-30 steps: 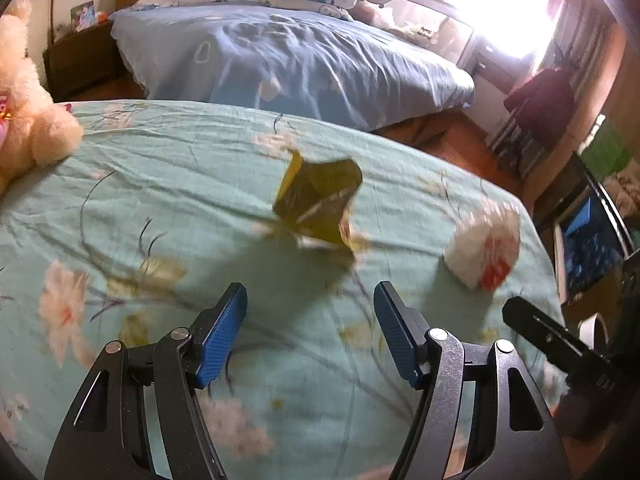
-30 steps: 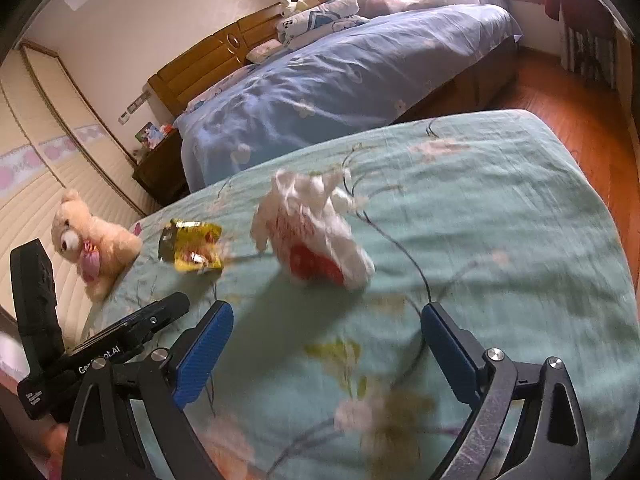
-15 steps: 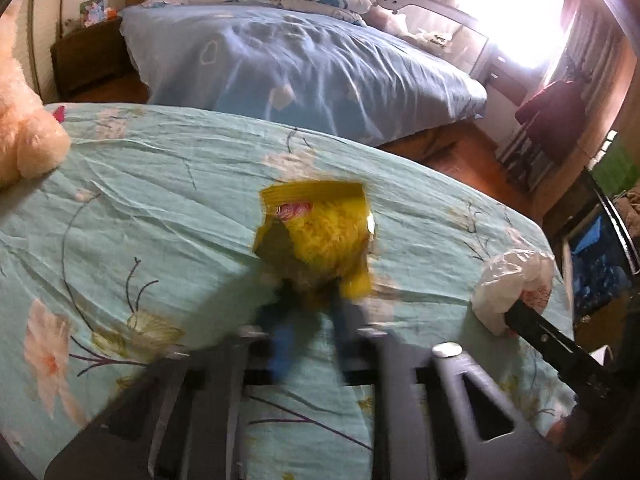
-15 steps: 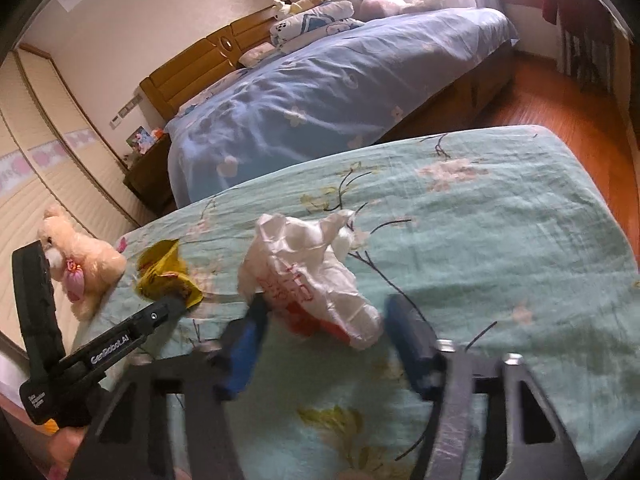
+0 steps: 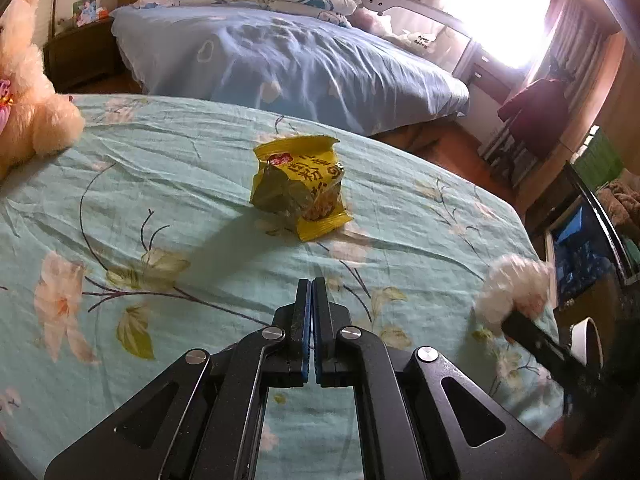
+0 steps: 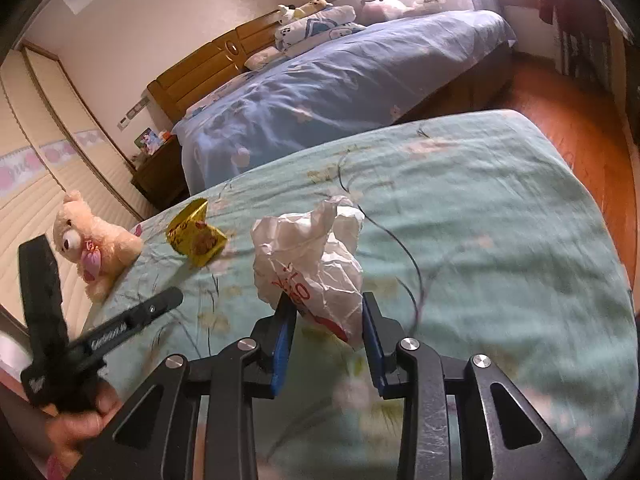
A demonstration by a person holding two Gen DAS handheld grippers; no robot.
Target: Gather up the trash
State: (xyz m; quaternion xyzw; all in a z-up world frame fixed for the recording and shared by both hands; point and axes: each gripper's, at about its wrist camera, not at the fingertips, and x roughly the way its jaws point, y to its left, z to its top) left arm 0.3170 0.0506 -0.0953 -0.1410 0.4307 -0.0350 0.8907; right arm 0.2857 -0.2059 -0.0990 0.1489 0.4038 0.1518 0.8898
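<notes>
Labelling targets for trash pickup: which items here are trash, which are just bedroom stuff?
Trash:
- yellow snack wrapper, lying free on the floral sheet
- crumpled white plastic bag, between the right claw pads

Not trash:
- plush bear
- blue bed with pillows
- nightstand

Open bedspread surrounds the yellow wrapper; plush toy crowds its left.

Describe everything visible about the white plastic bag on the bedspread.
The white plastic bag is crumpled into a loose wad of thin, creased film with red print on its lower side. It rests on the green floral bedspread, right of the yellow snack wrapper. The right tool has just been closing; its blue pads flank the bag's lower end, apparently touching it.
</notes>
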